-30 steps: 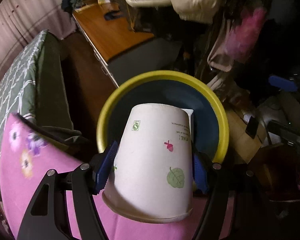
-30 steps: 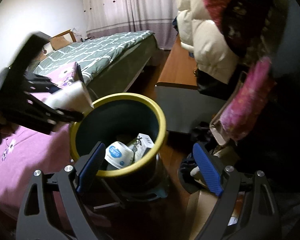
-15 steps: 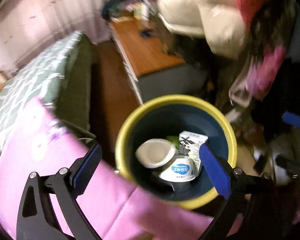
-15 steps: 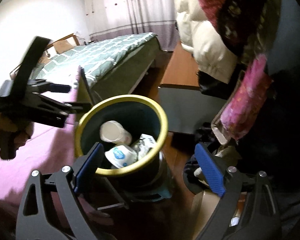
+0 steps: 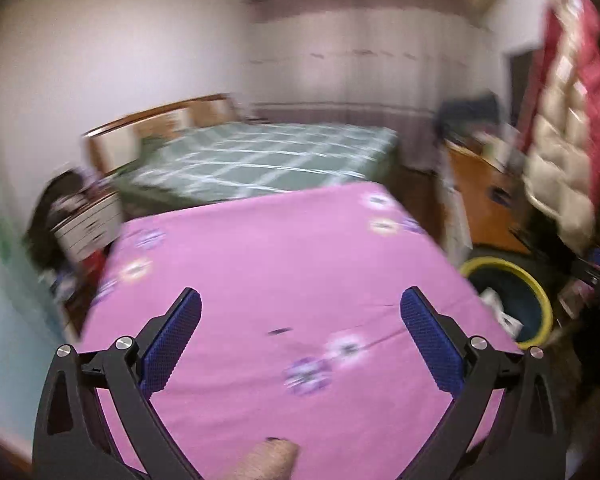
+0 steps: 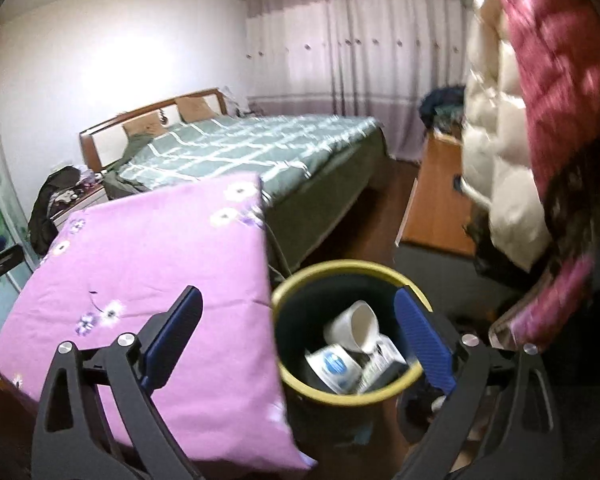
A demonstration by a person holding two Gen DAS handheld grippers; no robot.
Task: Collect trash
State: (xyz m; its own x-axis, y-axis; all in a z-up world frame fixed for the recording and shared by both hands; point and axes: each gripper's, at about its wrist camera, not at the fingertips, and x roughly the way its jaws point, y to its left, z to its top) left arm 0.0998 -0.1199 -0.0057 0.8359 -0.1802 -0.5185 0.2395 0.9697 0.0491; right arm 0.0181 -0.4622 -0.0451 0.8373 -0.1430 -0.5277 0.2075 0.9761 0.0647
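While both tongs stand wide and hold nothing, the left gripper (image 5: 300, 334) hangs over the pink cloth (image 5: 292, 264), with the bin (image 5: 536, 292) off beyond that cloth's right edge. The right gripper (image 6: 298, 338) hangs above the bin's (image 6: 288, 376) near rim. Inside the bin lie a paper cup (image 6: 356, 326), a small tub (image 6: 334, 366) and a carton (image 6: 382, 362).

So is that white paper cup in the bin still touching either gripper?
Apart. The right wrist view shows the paper cup lying inside the yellow-rimmed bin, below the open right gripper. The left gripper is open over the pink cloth.
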